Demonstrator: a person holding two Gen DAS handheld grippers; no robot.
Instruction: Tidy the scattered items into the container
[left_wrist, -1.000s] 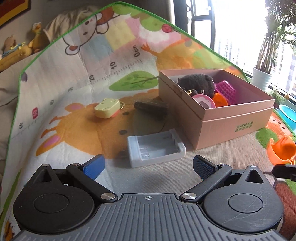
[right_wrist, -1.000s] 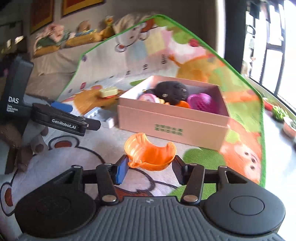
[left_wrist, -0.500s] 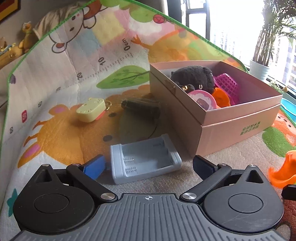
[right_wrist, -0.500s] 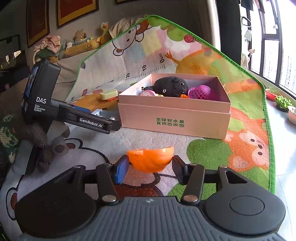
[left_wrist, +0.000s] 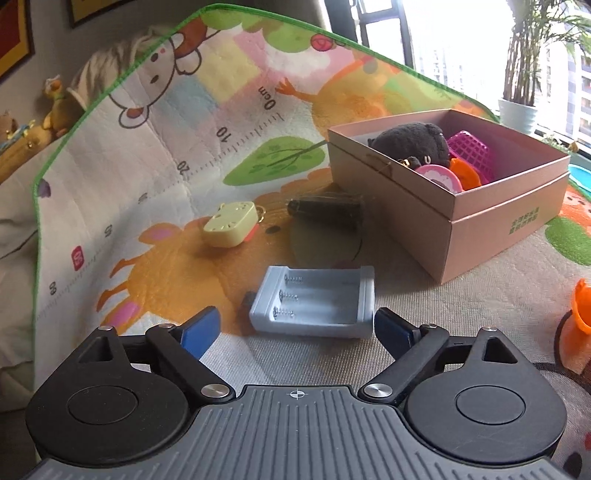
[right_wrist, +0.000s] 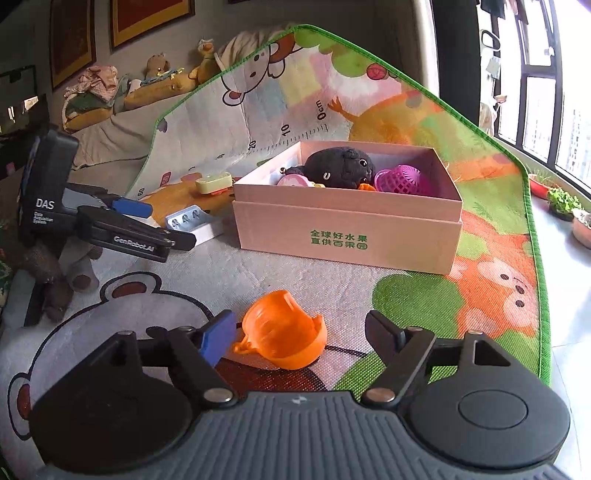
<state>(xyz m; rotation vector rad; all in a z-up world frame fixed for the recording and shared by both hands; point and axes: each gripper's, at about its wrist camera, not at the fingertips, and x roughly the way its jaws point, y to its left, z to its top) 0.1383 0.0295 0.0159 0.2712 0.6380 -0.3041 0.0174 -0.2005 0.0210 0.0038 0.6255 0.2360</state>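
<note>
A grey battery holder (left_wrist: 314, 302) lies on the play mat between the fingers of my left gripper (left_wrist: 295, 328). Its jaws are closing; the right pad is almost at the holder's edge and the left pad stands apart. The pink cardboard box (left_wrist: 480, 229) to the right holds a black plush toy (left_wrist: 410, 140), a magenta basket (left_wrist: 469, 151) and other small toys. In the right wrist view an orange cup (right_wrist: 284, 339) lies tipped on the mat between the fingers of my right gripper (right_wrist: 299, 336), whose jaws are opening off it. My left gripper (right_wrist: 159, 225) also appears there, left of the box (right_wrist: 347, 236).
A pale yellow toy (left_wrist: 231, 225) and a dark cylinder (left_wrist: 325, 210) lie on the mat beyond the battery holder. A brown plush toy (right_wrist: 55, 266) sits at the left. The mat's green edge (right_wrist: 535, 258) borders bare floor with potted plants (right_wrist: 561, 199) by the window.
My right gripper has let go of the orange cup, which now lies tipped on the mat. My left gripper has moved up to the battery holder and its jaws have narrowed slightly.
</note>
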